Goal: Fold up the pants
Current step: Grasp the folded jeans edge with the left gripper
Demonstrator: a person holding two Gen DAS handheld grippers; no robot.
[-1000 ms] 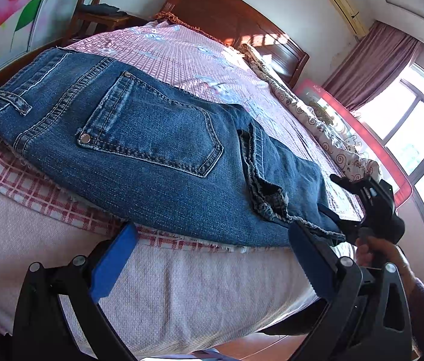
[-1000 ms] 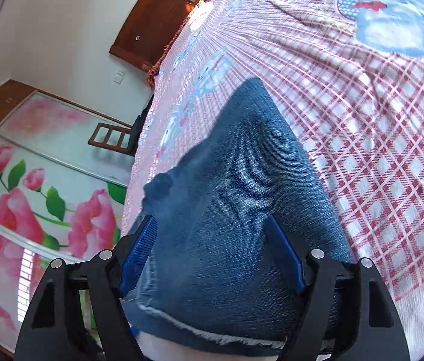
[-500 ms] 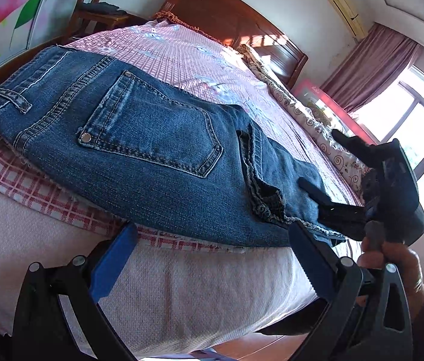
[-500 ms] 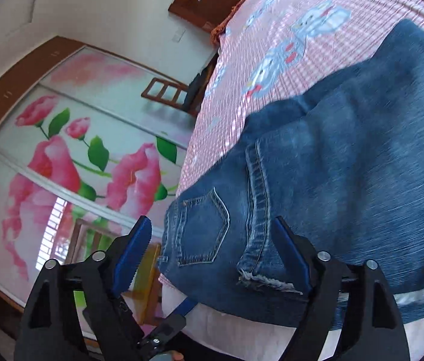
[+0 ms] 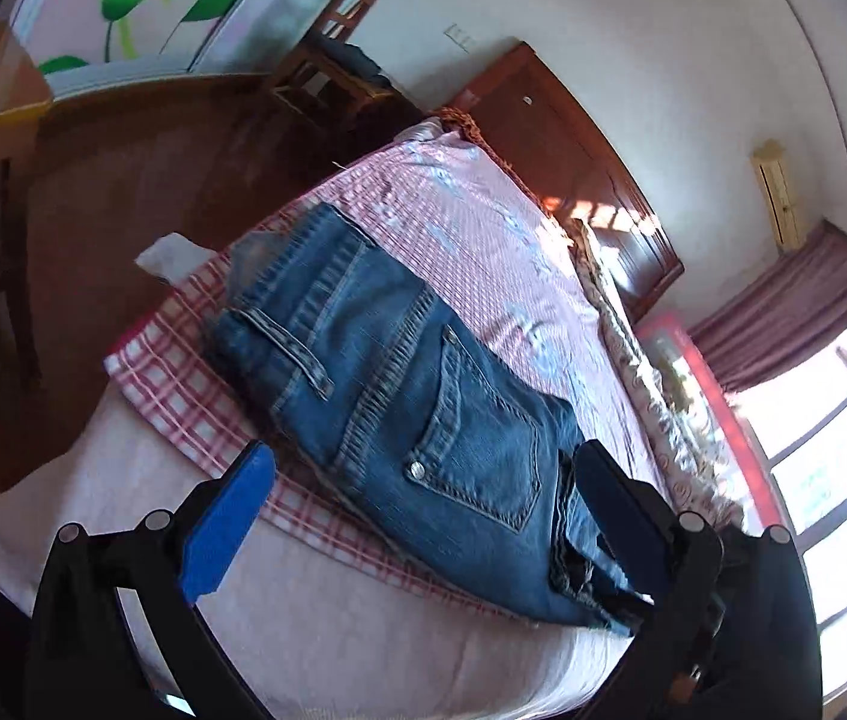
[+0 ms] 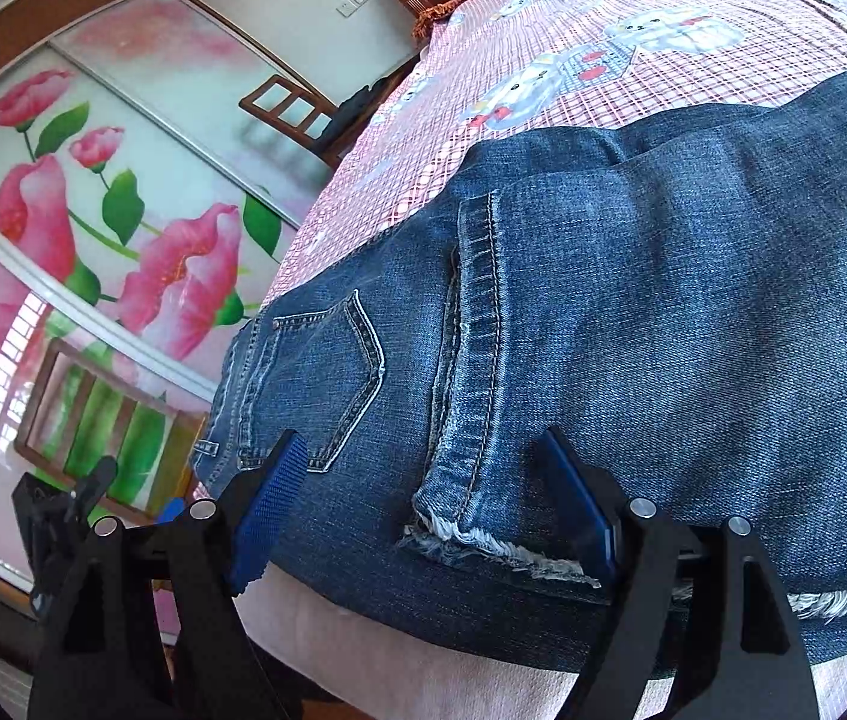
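Note:
Blue jeans (image 5: 399, 396) lie folded over on the bed, back pocket up, frayed hems near the bed's front edge. My left gripper (image 5: 417, 516) is open and empty, held above the bed edge in front of the jeans. In the right wrist view the jeans (image 6: 633, 312) fill the frame, with a frayed hem (image 6: 483, 540) between my fingers. My right gripper (image 6: 423, 516) is open, its pads either side of that hem, holding nothing.
The bed has a pink checked sheet (image 5: 471, 222) over a white mattress cover (image 5: 315, 618). A wooden headboard (image 5: 573, 138) and a chair (image 5: 333, 54) stand beyond. A flower-painted wardrobe (image 6: 63, 228) is at the left. A window (image 5: 843, 420) is at the right.
My left gripper has pulled back and turned left, so the jeans look smaller. My right gripper has swung round toward the hem and the pocket end of the jeans. Both stay open.

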